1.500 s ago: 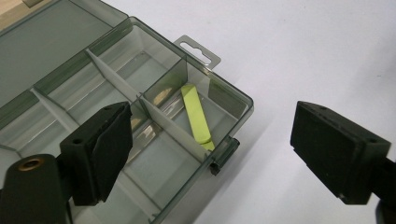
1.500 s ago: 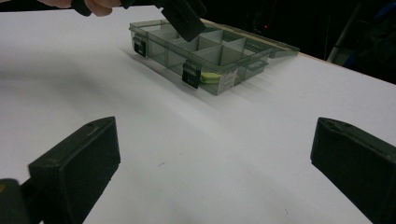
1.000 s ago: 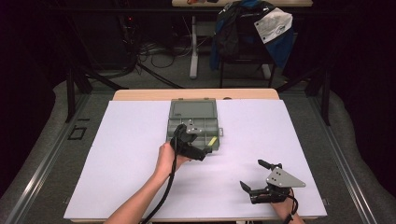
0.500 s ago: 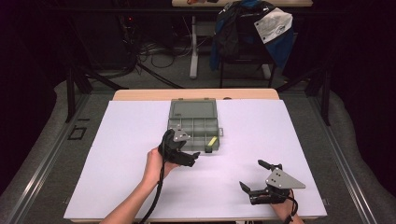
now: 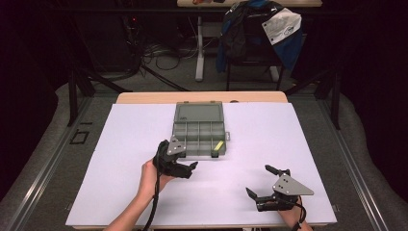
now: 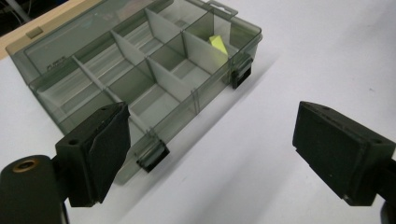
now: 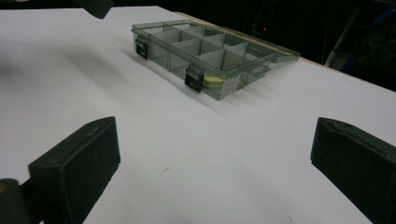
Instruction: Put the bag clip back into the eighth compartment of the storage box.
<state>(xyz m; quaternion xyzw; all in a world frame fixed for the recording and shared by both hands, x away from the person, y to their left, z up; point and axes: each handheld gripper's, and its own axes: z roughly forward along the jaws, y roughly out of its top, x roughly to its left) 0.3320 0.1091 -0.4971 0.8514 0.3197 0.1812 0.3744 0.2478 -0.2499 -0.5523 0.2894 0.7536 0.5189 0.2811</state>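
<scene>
A white sheet covers the tabletop [image 5: 120,159], with a strip of pale wood showing along its far edge. The landmark is the organizer box [image 5: 199,134], a smoky translucent plastic tray split by thin dividers into compartments, its lid laid open flat on the far side.

Nearest the person, well to the near right of the box, the right tongs [image 5: 263,184] rest low over the sheet, jaws spread wide and empty. Just off the box's near left corner, the left tongs [image 5: 188,169] gape wide too, gripping nothing.

The left gripper view adds two black latches [image 6: 152,157] on the box's front wall and a yellow-green piece [image 6: 217,44] in its corner compartment. Beyond the box, past the tabletop, lie dark floor, tangled cables and a chair [image 5: 255,43] draped with blue clothing.
</scene>
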